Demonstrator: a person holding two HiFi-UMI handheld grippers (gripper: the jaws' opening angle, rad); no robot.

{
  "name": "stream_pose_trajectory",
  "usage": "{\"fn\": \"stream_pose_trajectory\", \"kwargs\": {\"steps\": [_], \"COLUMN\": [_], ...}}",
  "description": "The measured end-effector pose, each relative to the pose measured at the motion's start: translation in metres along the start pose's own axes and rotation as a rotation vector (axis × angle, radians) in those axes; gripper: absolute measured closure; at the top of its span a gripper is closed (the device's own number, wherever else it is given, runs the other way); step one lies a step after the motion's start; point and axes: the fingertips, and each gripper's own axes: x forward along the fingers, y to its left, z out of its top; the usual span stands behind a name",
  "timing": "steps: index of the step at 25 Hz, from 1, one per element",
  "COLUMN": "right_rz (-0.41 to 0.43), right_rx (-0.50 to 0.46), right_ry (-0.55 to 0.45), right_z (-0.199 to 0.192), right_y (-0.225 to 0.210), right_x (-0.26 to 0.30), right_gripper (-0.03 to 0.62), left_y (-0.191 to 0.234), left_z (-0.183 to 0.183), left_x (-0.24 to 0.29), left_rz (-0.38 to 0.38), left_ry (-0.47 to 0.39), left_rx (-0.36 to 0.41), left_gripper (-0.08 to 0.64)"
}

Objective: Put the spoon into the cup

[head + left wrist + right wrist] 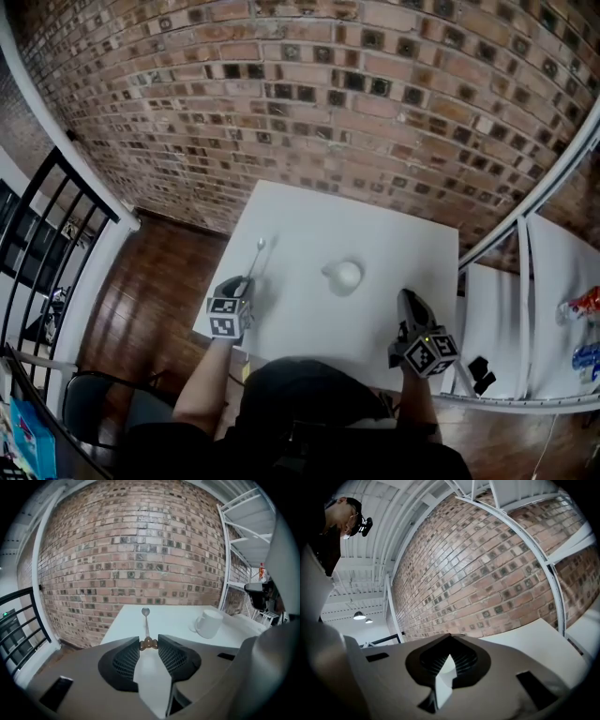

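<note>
The left hand-held gripper (149, 641) is closed on the spoon (146, 620). Its two black ribbed pads pinch the brown knobbed end of the handle. The metal shaft runs straight ahead from the jaws, and the bowl is at the far end, pointing toward the brick wall (309, 103).

In the head view, this hand-held gripper sits over the near left part of the white surface (309, 220), with the spoon reaching out over the left side of that surface.

The white cup (345, 276) stands upright near the middle of the surface, to the right of the spoon and apart from it. In the left gripper view, its handle is on its left side, toward the spoon.

The right hand-held gripper (451, 635) is closed, with the jaw tips meeting and nothing between them. In the head view it is at the near right edge of the surface, well apart from the cup.

A white shelving rack (525, 309) stands to the right of the surface. A black railing (47, 234) stands to the left, over a dark wooden floor (159, 300)
</note>
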Motion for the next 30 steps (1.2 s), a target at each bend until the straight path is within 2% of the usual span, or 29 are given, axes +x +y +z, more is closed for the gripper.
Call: {"fn": "stream_pose_trajectory", "kwargs": {"steps": [7, 11, 15, 18, 30], "right_rz": [0.002, 0.0, 0.004, -0.002, -0.078], "right_rx": [-0.091, -0.097, -0.099, -0.094, -0.059], "right_ry": [0.034, 0.027, 0.033, 0.032, 0.007], "right_z": [0.006, 0.012, 0.009, 0.005, 0.003], "right_y": [0.005, 0.004, 0.005, 0.004, -0.021], "right_x": [0.004, -0.001, -0.006, -0.012, -0.041], "right_gripper": [0.588, 0.588, 0.588, 0.588, 0.588], "left_y": [-0.001, -0.027, -0.058, -0.083, -0.188], "left_z": [0.088, 0.115, 0.12, 0.12, 0.064], "left_x": [-0.045, -0.06, -0.057, -0.052, -0.015], "left_rz": [-0.081, -0.19, -0.328, -0.41, -0.645], "left_ry": [-0.282, -0.357, -0.34, -0.314, -0.105], "left_rx": [-0.001, 0.029, 0.059, 0.116, 0.325], "left_gripper": [0.44, 0.44, 0.44, 0.439, 0.439]}}
